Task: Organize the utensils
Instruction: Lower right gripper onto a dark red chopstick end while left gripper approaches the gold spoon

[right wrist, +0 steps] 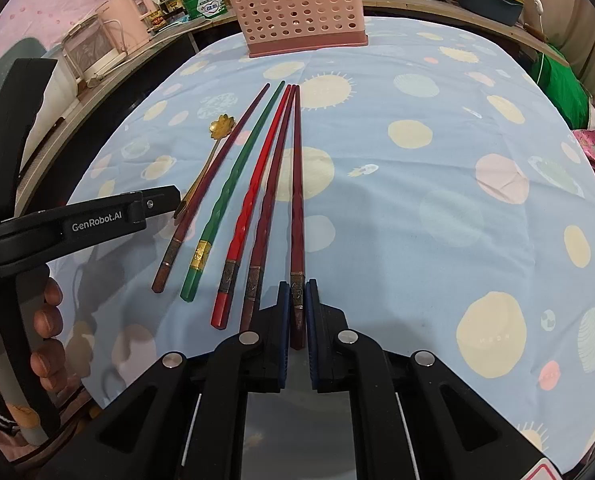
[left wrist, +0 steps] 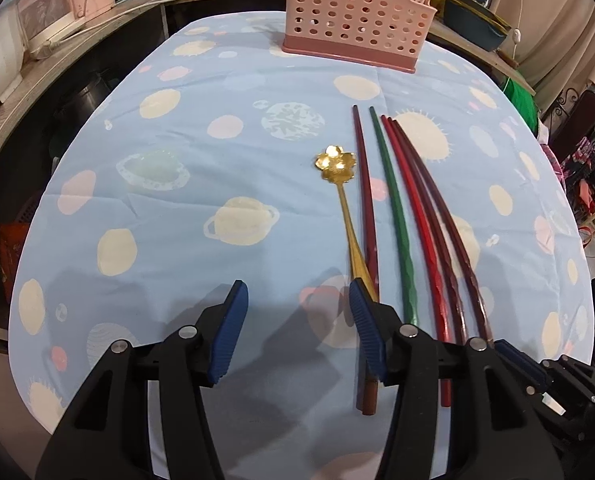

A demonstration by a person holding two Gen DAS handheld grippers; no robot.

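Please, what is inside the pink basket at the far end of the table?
The pink basket shows a smaller partitioned section at its right end. Through the holes nothing is clearly visible inside. Its walls hide the bottom, so whether it holds utensils cannot be told.

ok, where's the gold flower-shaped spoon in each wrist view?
Left wrist: gold flower-shaped spoon sits centre-right, bowl far, handle running down to the open left gripper.
Right wrist: the spoon lies left of centre, outermost left beside the row of chopsticks.
Shared landmark: pink perforated plastic basket at the table's far edge.
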